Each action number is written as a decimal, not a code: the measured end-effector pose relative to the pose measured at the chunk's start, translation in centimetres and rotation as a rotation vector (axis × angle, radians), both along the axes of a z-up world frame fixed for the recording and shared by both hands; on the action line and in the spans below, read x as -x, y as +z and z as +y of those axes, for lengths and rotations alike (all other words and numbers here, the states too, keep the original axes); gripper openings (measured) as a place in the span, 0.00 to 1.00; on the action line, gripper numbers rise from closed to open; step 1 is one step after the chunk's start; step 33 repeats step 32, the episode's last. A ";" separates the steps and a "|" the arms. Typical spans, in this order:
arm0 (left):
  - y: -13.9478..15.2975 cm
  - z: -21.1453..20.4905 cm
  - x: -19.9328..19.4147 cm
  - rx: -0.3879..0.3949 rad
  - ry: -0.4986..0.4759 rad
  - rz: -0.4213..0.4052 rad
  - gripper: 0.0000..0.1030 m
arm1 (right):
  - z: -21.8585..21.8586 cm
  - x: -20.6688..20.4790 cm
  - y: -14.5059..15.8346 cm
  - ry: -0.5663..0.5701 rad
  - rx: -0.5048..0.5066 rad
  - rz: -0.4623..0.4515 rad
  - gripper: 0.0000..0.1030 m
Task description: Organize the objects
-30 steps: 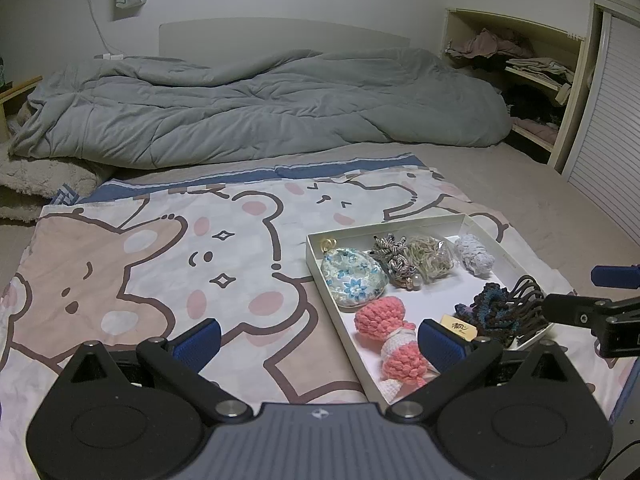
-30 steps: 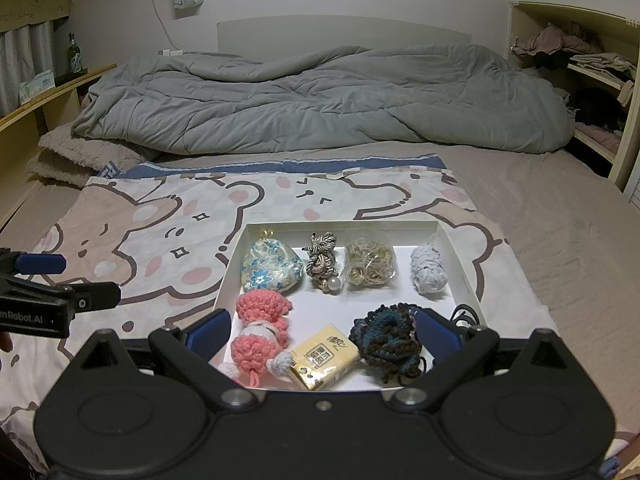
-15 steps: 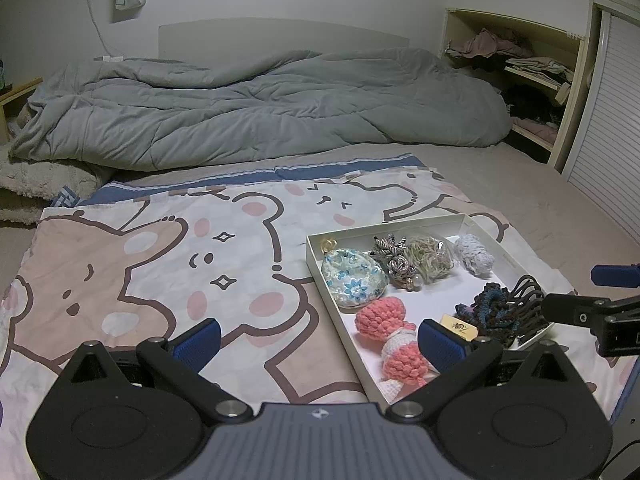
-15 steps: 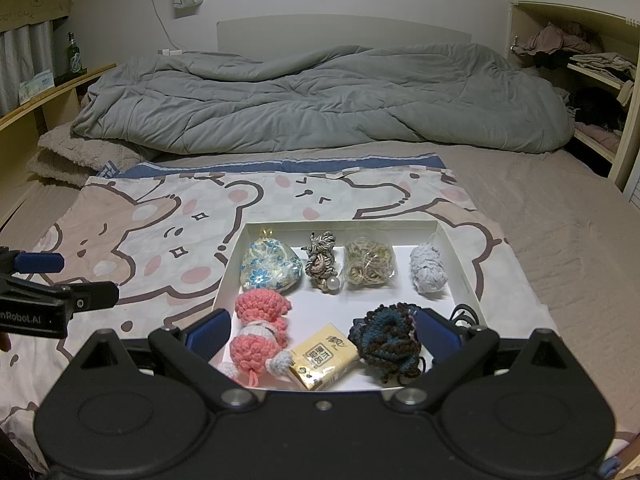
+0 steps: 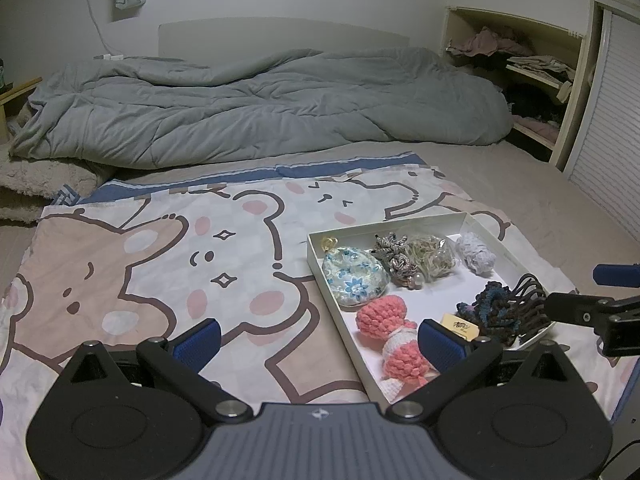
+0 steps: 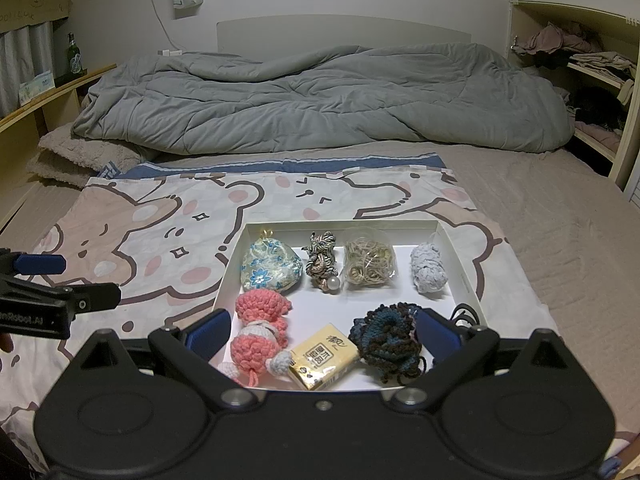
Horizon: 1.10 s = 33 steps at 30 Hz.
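A white tray (image 6: 460,256) lies on the bear-print sheet (image 6: 160,224). It holds a blue floral pouch (image 6: 270,270), a braided cord with a pearl (image 6: 322,260), a bag of rubber bands (image 6: 370,266), a pale scrunchie (image 6: 429,268), a pink crochet doll (image 6: 260,332), a yellow tissue pack (image 6: 324,356) and a dark scrunchie (image 6: 388,340). My right gripper (image 6: 322,330) is open and empty over the tray's near edge. My left gripper (image 5: 318,342) is open and empty, left of the tray (image 5: 316,260), above the sheet.
A rumpled grey duvet (image 6: 320,100) covers the far half of the bed. Shelves with clothes (image 6: 592,64) stand at the right. A ledge with a green bottle (image 6: 74,56) runs along the left. A slatted door (image 5: 616,128) is at the far right.
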<state>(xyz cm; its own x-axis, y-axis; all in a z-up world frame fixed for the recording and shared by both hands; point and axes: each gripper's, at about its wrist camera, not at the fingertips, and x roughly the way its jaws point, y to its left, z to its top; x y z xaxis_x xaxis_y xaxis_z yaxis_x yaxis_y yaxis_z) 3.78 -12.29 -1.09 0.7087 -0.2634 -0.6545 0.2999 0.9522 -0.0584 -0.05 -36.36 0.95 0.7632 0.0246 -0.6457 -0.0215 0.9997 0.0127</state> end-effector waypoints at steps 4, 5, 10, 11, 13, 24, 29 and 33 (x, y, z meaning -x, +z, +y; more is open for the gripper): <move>-0.2 0.1 -0.1 0.002 0.001 0.004 1.00 | 0.0 0.0 0.0 -0.001 0.000 0.000 0.98; -0.2 0.1 -0.1 0.003 0.002 0.005 1.00 | 0.0 0.0 0.0 -0.001 0.000 0.000 0.98; -0.1 0.1 -0.2 0.004 0.001 0.012 1.00 | 0.0 0.0 0.0 -0.001 -0.002 0.000 0.98; -0.1 0.1 -0.1 0.005 0.000 0.012 1.00 | 0.1 0.0 0.0 -0.001 -0.002 0.001 0.98; -0.1 0.1 -0.2 0.005 -0.001 0.013 1.00 | 0.1 0.0 0.0 -0.002 -0.001 0.002 0.98; -0.1 0.0 -0.1 0.006 -0.001 0.013 1.00 | 0.3 0.1 -0.1 -0.002 -0.002 0.003 0.98; -0.1 -0.1 -0.1 0.009 -0.001 0.016 1.00 | 0.3 0.2 -0.2 -0.001 -0.001 0.004 0.98; -0.1 -0.2 -0.1 0.009 0.000 0.017 1.00 | 0.3 0.2 -0.2 -0.001 -0.003 0.005 0.98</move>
